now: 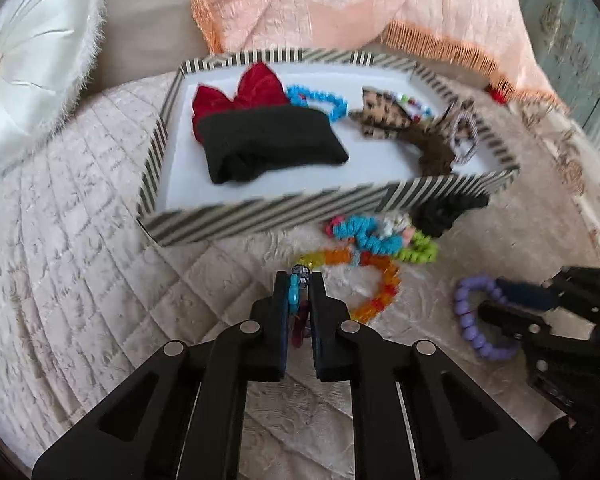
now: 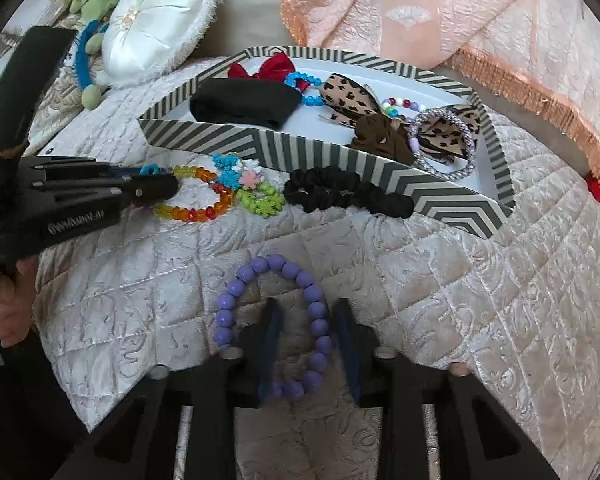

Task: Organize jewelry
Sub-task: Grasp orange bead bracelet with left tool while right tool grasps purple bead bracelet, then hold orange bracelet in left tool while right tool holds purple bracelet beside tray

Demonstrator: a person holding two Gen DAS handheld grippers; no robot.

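Our left tongs (image 1: 299, 285) gripped a small blue bead piece (image 1: 294, 293); right tongs (image 2: 309, 312) straddled, unclenched, the purple bead bracelet (image 2: 274, 328).
Bows and headband sat in our striped box (image 1: 260, 210); several bracelets and a black scrunchie (image 2: 346, 191) remained outside.

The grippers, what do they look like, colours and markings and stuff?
Both are matte black plastic with triangular cut-outs, silver pivot pins and dark blue finger pads. The left gripper carries pale lettering on its side, too blurred to read, and a curved black handle. The right gripper shows no markings.

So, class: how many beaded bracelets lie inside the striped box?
2: a blue one beside the red bow, a multicoloured one near the leopard-print bow. Others may be hidden.
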